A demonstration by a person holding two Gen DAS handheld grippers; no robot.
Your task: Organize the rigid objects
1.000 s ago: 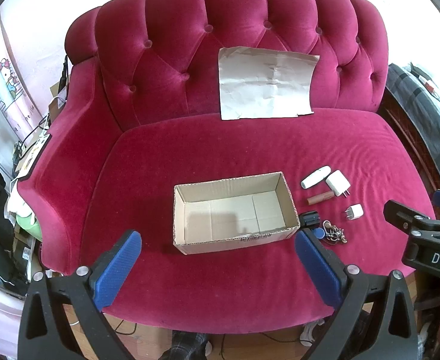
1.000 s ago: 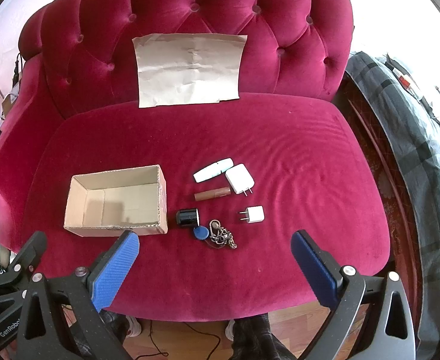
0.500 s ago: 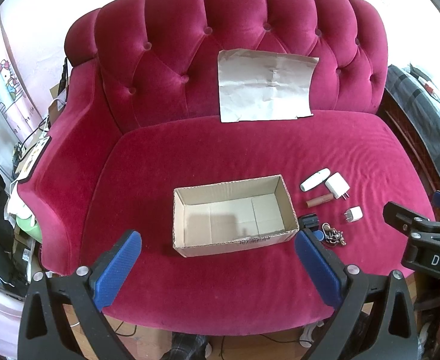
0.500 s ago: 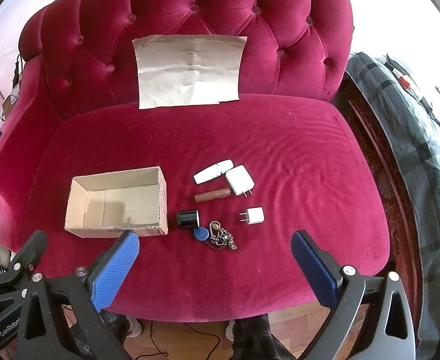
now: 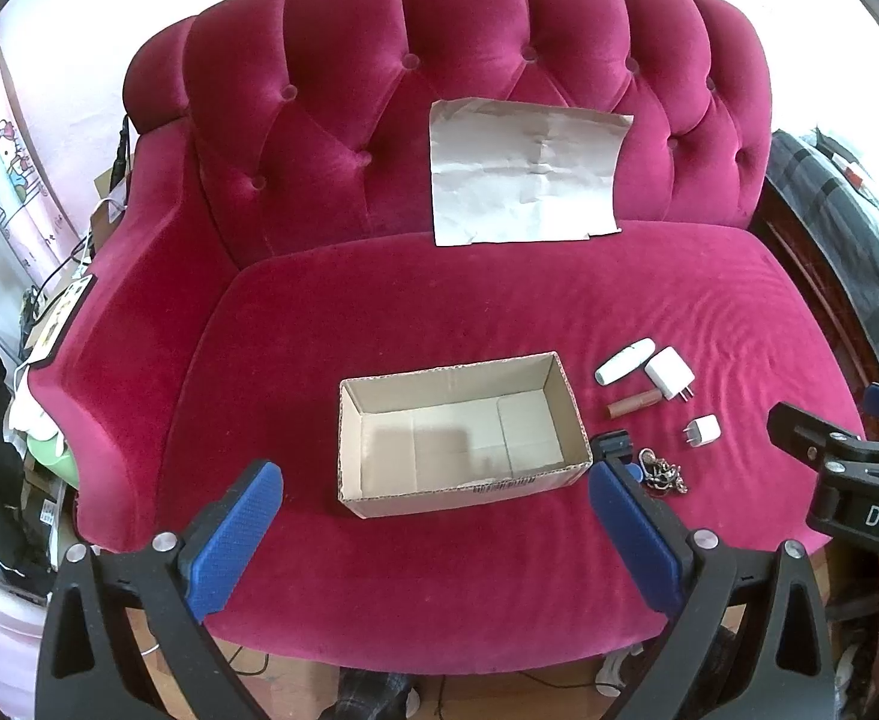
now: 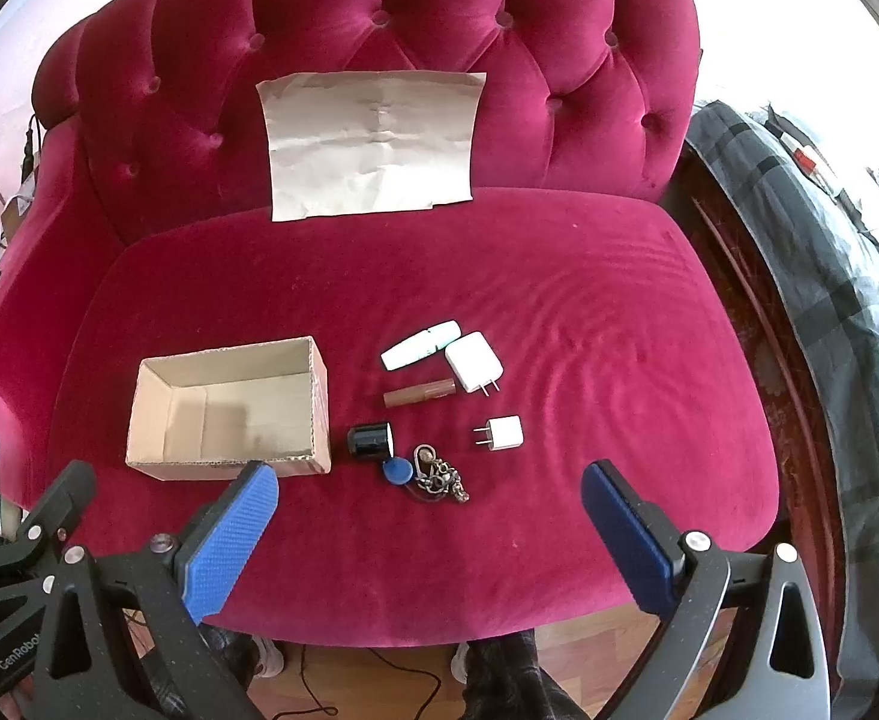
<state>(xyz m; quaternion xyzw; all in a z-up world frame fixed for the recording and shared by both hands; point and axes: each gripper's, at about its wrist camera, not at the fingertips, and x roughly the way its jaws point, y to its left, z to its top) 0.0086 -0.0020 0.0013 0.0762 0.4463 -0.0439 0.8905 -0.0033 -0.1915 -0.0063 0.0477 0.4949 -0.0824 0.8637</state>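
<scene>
I hold both the left gripper (image 5: 433,531) and right gripper (image 6: 430,531) wide and empty above the sofa (image 6: 559,276), the cardboard box (image 6: 229,414) left of the keys (image 6: 439,477).

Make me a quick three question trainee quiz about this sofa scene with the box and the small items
1. True or false: the cardboard box holds nothing yet.
2. Which item lies nearest the box? A) black cylinder B) small white plug C) large white charger
3. Fill in: the left gripper and right gripper both have their jaws ____.

Key: 1 true; 2 A; 3 open.
</scene>
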